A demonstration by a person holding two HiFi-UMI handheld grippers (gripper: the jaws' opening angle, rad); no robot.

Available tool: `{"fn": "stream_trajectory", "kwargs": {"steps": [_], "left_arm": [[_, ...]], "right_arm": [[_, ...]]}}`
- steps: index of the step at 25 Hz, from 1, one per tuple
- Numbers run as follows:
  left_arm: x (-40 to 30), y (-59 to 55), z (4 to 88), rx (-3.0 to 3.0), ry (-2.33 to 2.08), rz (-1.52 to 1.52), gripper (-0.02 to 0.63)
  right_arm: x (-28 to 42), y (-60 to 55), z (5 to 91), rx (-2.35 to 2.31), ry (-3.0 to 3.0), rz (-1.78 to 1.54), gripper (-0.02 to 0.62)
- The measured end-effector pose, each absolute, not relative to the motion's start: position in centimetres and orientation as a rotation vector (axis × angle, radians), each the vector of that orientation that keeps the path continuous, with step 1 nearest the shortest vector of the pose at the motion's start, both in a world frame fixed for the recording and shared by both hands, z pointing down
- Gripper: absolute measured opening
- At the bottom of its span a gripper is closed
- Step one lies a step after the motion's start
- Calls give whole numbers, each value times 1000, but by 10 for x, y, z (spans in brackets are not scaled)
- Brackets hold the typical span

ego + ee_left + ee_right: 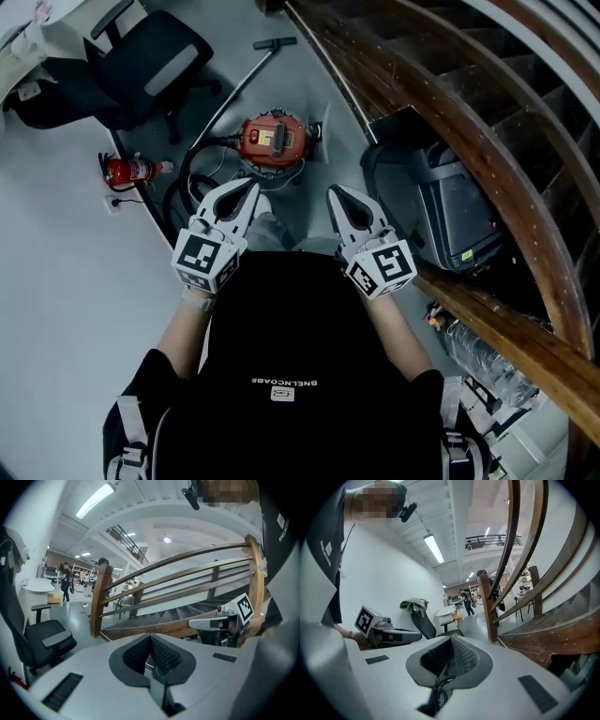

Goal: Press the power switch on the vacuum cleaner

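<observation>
Vacuum: the red canister (273,141) is being seen from above on the grey floor, ahead of both grippers and apart from them, its yellow top panel (278,139) facing up.
Switch: it is being shown too small to be picked out.
Wand (239,89): its long axis is being laid slantwise across the floor – running from beside the canister's left away to the nozzle (275,43) at the far end, pointing away from the person.
Hose (184,183): it is being seen in black loops on the floor at the canister's left, near the left gripper's tip.
Left gripper (249,190): it is being held low before the body, pointed toward the canister, jaws pressed together at the tips with nothing between them.
Right gripper (335,193): it is being held level with the left one, tip aimed the same way – jaws likewise closed on nothing.
Surroundings: a chair (150,56) and an extinguisher (129,171) are being seen to the left, a wooden stair rail (450,122) to the right.
</observation>
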State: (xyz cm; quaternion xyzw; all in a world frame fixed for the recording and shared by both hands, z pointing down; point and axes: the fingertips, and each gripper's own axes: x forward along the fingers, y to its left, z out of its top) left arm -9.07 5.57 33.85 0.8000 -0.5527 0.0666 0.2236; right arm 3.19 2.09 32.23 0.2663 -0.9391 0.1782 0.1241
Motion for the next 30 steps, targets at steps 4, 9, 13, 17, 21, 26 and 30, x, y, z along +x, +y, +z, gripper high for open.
{"fn": "stream_trajectory", "kwargs": {"steps": [4, 9, 13, 17, 21, 26, 30], "left_arm": [[-116, 35, 362, 2180, -1482, 236, 15], [-127, 11, 393, 2131, -1429, 325, 15], [-127, -7, 419, 2102, -1400, 380, 15], [-125, -25, 456, 2067, -1378, 450, 15], [-128, -37, 503, 2016, -1344, 533, 15], [-137, -52, 568, 1966, -1307, 631, 15], [-141, -72, 616, 1926, -1282, 665, 15]], "right_arm": [[5, -5, 333, 760, -2684, 569, 29], [-6, -26, 348, 718, -2597, 607, 29], [-8, -35, 360, 692, -2540, 626, 29], [-5, -46, 372, 684, -2500, 650, 29], [-2, -57, 384, 694, -2468, 680, 29], [6, -63, 401, 724, -2439, 719, 29], [13, -68, 418, 760, -2407, 767, 29]]}}
